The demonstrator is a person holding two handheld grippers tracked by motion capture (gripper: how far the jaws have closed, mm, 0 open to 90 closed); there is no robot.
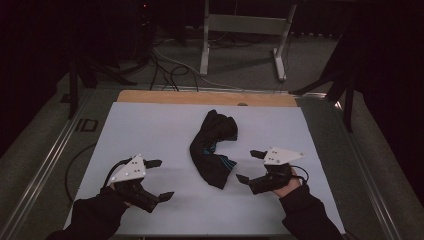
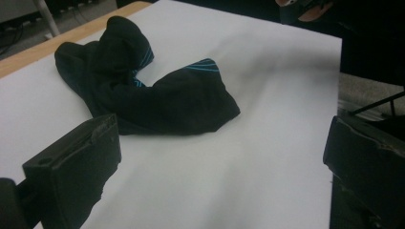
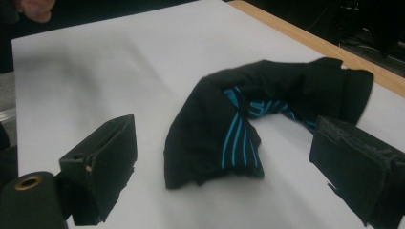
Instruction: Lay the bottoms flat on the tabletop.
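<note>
— What's nearest us?

— Two dark sleeves coming in from the near edge, each hand gripping a tool. The left tool [image 1: 156, 180] sits low over the white sheet [image 1: 150, 130], its jaws spread wide with nothing between them. The right tool [image 1: 250, 166] is the same — released, jaws apart, holding nothing. Each carries a grey three-cornered plate on top.

— And between them?

— A black sock [image 1: 212, 147] with thin turquoise stripes, lying on the sheet roughly midway between the two tools, a little farther out than both. It's bent into a curve: one flat end points back toward the near edge, the other end is bunched up and turns toward the right.

— Does either tool touch it?

— No. In the left gripper view the sock [image 2: 157, 95] lies beyond the open jaws with bare sheet in between; in the right gripper view the sock [image 3: 239, 129] sits just past the jaws, its striped end nearest.

— Farther on?

— The sheet covers most of the desk [image 1: 200, 97], leaving a strip of bare wood along the far edge. Behind that there's grey floor, a tangle of cables [image 1: 165, 65] and the pale legs of a metal frame [image 1: 242, 35], then darkness.
</note>
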